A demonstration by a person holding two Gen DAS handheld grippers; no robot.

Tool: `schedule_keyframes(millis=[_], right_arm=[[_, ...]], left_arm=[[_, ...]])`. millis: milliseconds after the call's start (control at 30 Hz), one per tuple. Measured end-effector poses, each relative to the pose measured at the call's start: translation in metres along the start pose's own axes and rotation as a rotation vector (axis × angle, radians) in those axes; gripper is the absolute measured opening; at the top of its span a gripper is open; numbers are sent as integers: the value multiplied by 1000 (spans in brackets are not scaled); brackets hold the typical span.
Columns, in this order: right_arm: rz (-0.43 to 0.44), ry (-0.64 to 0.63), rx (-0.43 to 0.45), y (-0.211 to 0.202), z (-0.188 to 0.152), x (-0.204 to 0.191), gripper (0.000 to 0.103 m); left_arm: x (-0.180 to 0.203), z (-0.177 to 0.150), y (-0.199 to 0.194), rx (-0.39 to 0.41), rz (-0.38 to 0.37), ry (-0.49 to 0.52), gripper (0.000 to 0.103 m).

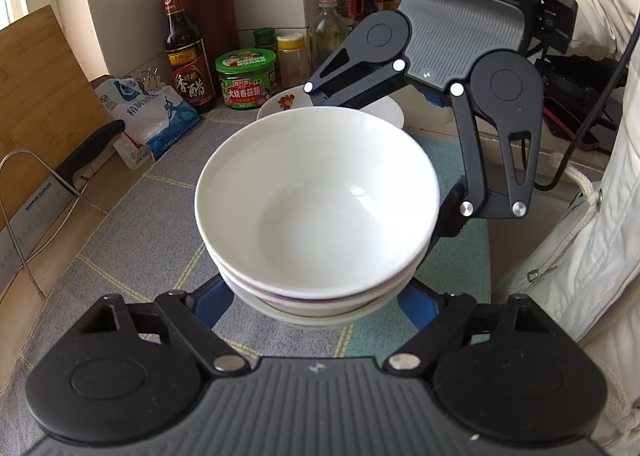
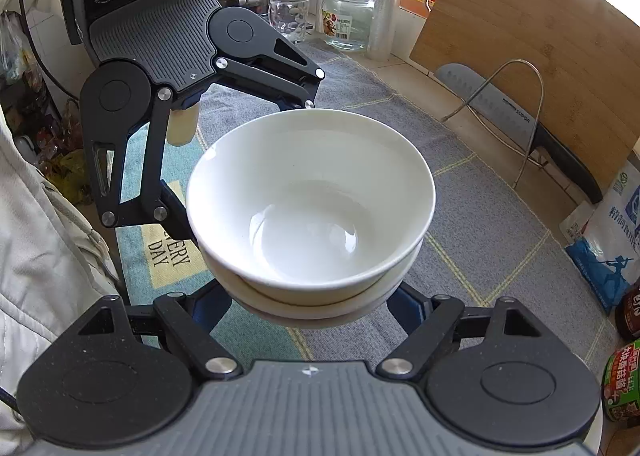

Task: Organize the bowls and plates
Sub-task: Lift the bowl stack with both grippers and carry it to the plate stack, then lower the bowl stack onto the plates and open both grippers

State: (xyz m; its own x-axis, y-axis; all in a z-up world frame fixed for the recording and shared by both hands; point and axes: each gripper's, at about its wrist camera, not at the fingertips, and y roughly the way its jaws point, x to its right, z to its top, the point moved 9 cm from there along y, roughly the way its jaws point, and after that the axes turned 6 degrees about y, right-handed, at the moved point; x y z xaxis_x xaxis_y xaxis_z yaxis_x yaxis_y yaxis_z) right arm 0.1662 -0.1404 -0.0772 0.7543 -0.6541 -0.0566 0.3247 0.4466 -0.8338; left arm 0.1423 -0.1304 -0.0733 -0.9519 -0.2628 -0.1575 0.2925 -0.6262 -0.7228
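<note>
Bowls point(image 1: 316, 200), a nested white stack, are sitting dead center in both wrist views, hanging above the grey checked mat point(image 1: 132, 240) rather than resting on it. Left gripper point(image 1: 316, 308) is clamping the stack from the bottom of its frame, and right gripper point(image 2: 312, 308) is gripping the opposite side, so both are grasping the same stack. Behind it in the left view a plate point(image 1: 280, 102) with a red pattern is lying flat, crowded by a green-lidded jar point(image 1: 246, 78) and a dark vinegar bottle point(image 1: 186, 52). Upper right of the right view, a cleaver point(image 2: 516, 116) is leaning against a wooden cutting board point(image 2: 532, 40).
</note>
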Motion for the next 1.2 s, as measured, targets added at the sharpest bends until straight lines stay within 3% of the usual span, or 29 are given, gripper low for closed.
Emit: schedule_keyframes(millis=[567, 867, 1200], right_arm=[[-114, 38, -7, -68, -67, 100, 87], [-143, 103, -31, -70, -102, 145, 87], [-129, 144, -43, -63, -116, 160, 87]], left_arm=[[1, 108, 94, 60, -28, 88, 88], [-5, 128, 141, 54, -63, 107, 88], [-7, 130, 163, 30, -80, 90, 88]])
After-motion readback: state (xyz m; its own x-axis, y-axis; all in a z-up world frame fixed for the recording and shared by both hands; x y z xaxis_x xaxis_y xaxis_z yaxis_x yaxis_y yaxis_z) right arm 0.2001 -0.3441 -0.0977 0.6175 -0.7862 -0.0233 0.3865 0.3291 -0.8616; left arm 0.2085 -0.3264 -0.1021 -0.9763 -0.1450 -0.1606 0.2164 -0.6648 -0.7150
